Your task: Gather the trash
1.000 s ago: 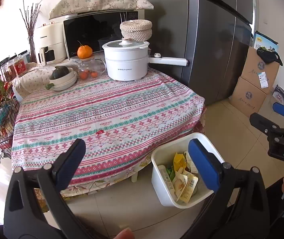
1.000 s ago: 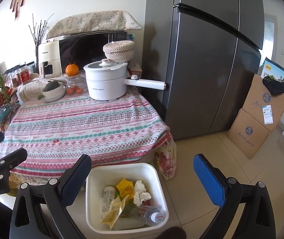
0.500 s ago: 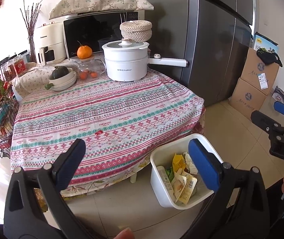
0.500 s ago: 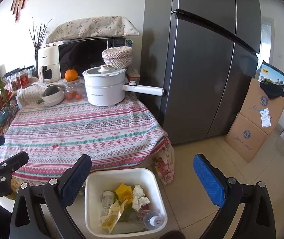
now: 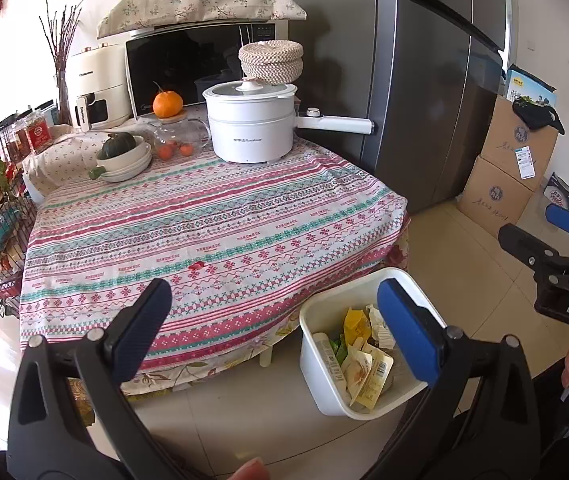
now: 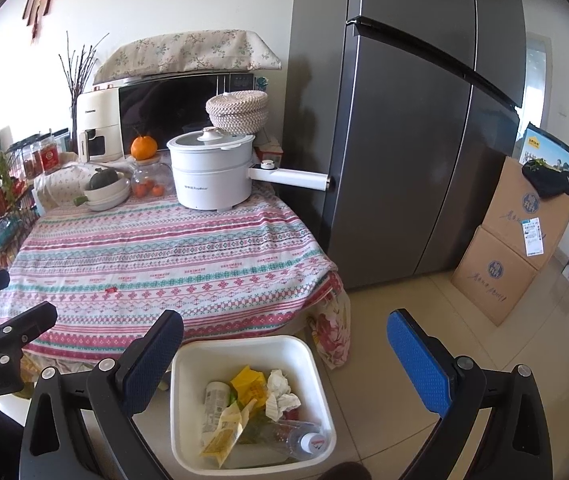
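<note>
Both my hand-held grippers, left (image 5: pixel 274 316) and right (image 6: pixel 284 344), are spread wide and empty. The bin (image 6: pixel 244 354) of trash (image 6: pixel 252 408) sits on the floor beside the bench (image 6: pixel 156 264). My left pad (image 5: pixel 408 330) hides part of it, and a tiny red scrap (image 5: pixel 195 266) on the cloth is unclear.

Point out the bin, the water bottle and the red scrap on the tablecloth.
bin (image 6: pixel 244 346): right wrist view, far rim.
water bottle (image 6: pixel 304 440): right wrist view, neck by the cap, inside the bin.
red scrap (image 5: pixel 195 266): left wrist view, its middle, on the tablecloth.
</note>
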Action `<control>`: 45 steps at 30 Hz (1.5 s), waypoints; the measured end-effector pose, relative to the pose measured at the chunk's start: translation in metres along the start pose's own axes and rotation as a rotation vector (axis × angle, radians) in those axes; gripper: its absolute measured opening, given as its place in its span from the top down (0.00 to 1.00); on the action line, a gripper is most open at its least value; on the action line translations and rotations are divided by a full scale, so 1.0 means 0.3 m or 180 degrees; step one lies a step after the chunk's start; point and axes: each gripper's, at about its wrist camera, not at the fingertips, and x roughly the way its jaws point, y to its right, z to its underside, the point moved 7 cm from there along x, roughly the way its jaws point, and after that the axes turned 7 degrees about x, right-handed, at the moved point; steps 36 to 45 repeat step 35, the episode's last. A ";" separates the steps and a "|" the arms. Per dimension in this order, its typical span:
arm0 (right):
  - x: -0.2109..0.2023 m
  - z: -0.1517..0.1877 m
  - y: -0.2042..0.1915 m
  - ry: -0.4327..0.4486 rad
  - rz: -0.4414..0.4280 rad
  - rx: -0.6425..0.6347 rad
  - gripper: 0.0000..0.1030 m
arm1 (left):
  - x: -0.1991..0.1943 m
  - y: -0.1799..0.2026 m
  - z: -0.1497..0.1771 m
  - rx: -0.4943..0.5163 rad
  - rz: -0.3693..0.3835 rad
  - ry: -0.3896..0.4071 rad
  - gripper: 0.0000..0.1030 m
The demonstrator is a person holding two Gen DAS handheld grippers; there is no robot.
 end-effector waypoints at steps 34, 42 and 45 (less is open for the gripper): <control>0.017 0.021 -0.002 -0.0068 -0.0019 -0.0005 0.00 | 0.003 -0.002 0.006 -0.0001 0.0011 -0.0055 0.01; 0.017 0.020 -0.003 -0.0067 -0.0017 -0.0004 0.00 | 0.006 -0.004 0.007 -0.0007 0.0016 -0.0069 0.01; 0.017 0.020 -0.003 -0.0067 -0.0017 -0.0004 0.00 | 0.006 -0.004 0.007 -0.0007 0.0016 -0.0069 0.01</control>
